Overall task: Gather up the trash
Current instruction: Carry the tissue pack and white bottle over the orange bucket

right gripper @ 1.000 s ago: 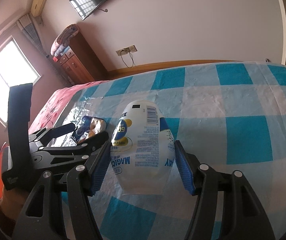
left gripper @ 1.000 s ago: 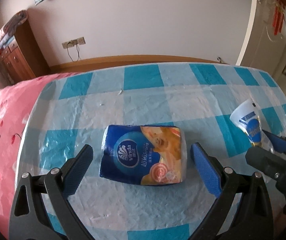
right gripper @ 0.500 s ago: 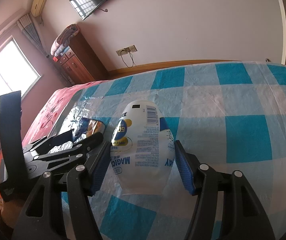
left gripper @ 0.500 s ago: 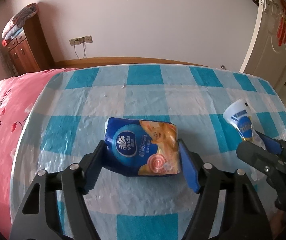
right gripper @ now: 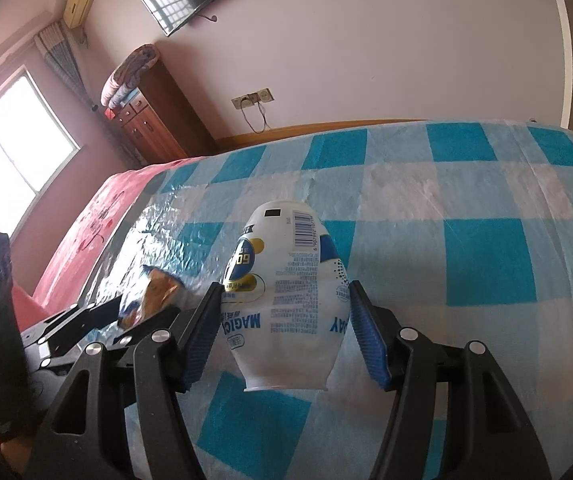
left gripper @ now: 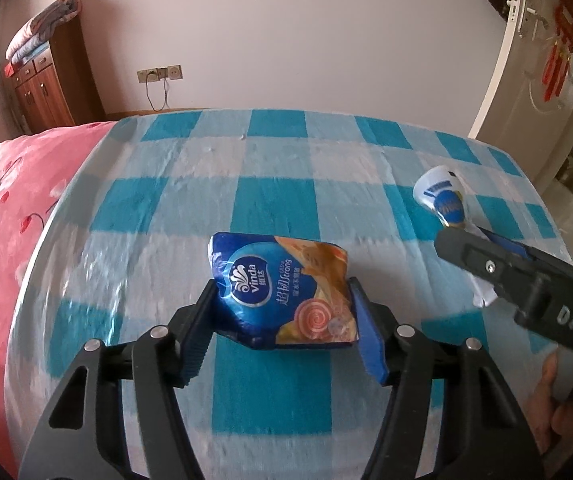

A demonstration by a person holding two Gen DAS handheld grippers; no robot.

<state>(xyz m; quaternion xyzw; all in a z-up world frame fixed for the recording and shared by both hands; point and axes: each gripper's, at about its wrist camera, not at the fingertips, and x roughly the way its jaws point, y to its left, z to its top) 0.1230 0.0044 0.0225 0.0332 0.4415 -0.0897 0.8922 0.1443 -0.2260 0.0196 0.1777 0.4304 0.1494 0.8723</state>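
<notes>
Left gripper (left gripper: 282, 320) closing on the Vinda tissue pack (left gripper: 282, 288) between its pads, right gripper (right gripper: 284, 332) clamped on a white yogurt cup (right gripper: 286, 300), both above the blue checked table (left gripper: 286, 184).

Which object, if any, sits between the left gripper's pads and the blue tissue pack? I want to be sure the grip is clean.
Nothing visible does. The left gripper is closing, with its pads directly against both sides of the blue tissue pack, nothing between.
</notes>
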